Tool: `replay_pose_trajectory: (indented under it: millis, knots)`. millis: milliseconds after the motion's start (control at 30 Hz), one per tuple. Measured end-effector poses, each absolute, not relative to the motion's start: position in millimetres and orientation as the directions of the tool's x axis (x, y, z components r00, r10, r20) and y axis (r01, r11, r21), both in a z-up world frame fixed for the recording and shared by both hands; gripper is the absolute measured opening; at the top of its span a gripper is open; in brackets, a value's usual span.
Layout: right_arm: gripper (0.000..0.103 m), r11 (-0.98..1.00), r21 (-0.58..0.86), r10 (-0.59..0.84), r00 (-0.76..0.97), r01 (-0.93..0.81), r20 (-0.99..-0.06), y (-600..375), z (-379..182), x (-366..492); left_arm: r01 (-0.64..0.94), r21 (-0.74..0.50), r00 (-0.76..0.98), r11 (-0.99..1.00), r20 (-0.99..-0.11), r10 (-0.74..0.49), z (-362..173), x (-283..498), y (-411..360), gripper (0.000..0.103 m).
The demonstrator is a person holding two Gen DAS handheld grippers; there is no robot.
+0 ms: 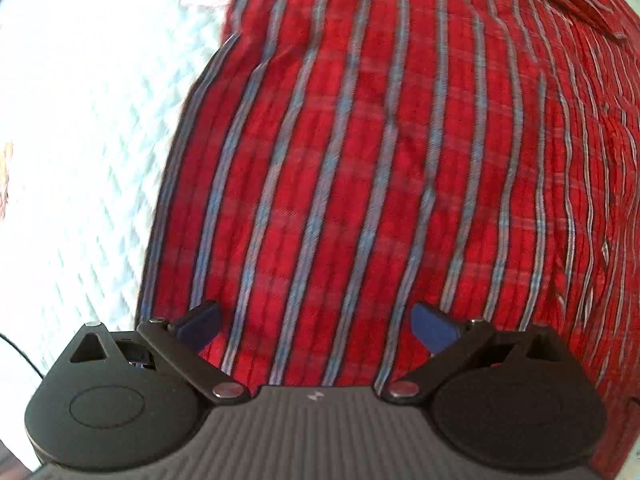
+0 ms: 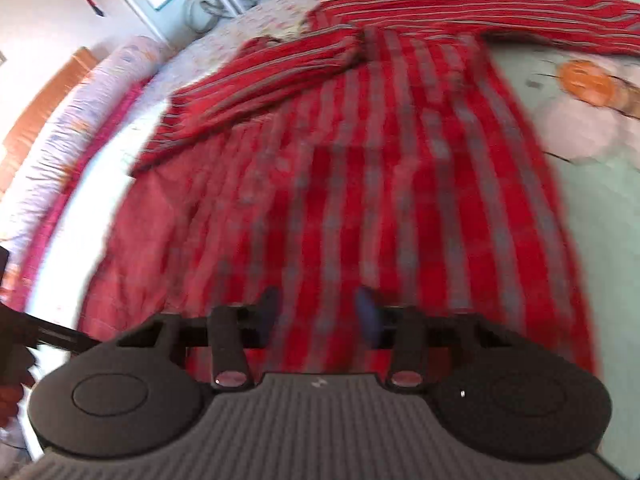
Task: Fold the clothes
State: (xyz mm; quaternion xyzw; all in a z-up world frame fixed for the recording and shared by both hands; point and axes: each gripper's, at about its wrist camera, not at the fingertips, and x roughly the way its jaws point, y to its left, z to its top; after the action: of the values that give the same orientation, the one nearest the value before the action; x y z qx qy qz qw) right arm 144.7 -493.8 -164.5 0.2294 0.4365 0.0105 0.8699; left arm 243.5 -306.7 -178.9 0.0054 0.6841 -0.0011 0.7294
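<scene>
A red shirt with blue-grey stripes point(image 1: 360, 160) fills the left wrist view, lying flat on a white quilted cover. My left gripper point(image 1: 316, 326) hangs straight above it, open wide, with only cloth below its blue pads point(image 1: 432, 328). In the blurred right wrist view the same shirt point(image 2: 380, 180) is spread over the bed. One sleeve point(image 2: 248, 80) lies slanted at the upper left and the other point(image 2: 500, 12) stretches along the top. My right gripper point(image 2: 319, 314) is over the shirt's near hem, with a gap between its pads and nothing gripped.
The white quilted cover point(image 1: 80, 160) lies left of the shirt. Pale green printed bedding point(image 2: 580, 140) lies to the right. A long bolster point(image 2: 80, 112) and a wooden headboard point(image 2: 44, 96) line the bed's left side. A hand point(image 2: 12, 392) shows at the lower left.
</scene>
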Motion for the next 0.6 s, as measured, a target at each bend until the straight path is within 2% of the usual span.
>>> replay_pose_trajectory:
  millis: [67,167,233,300,333,467,533,600]
  knots:
    - [0.006,0.889,0.378,0.161,0.598,0.258,-0.785,-508,-159,123,0.019,-0.003,0.068,1.0,-0.998,-0.004,-182,240,-303,0.103]
    - [0.019,0.933,0.248,0.054,0.581,0.26,-0.812,-492,-135,101,0.04,0.017,0.086,0.999,-0.996,0.013,-186,236,-306,0.103]
    - [0.025,0.935,0.295,0.118,0.608,0.199,-0.785,-475,-131,97,0.054,0.033,0.101,0.998,-0.994,0.027,-185,232,-308,0.103]
    - [0.041,0.913,0.376,0.223,0.578,0.157,-0.785,-458,-141,91,0.05,0.028,0.115,0.998,-0.993,0.022,-185,227,-306,0.103]
    - [0.041,0.91,0.378,0.247,0.511,0.17,-0.824,-451,-157,86,0.052,0.026,0.122,0.998,-0.992,0.019,-185,224,-305,0.103]
    - [0.04,0.911,0.352,0.217,0.476,0.215,-0.853,-440,-157,53,0.064,0.015,0.131,0.998,-0.991,0.006,-182,215,-300,0.103]
    - [0.041,0.932,0.312,0.203,0.446,0.186,-0.872,-431,-147,55,0.068,0.013,0.135,0.998,-0.991,0.004,-177,209,-299,0.103]
    - [0.042,0.947,0.305,0.219,0.496,0.1,-0.84,-421,-133,63,0.076,-0.009,0.135,0.997,-0.991,-0.019,-171,201,-299,0.103]
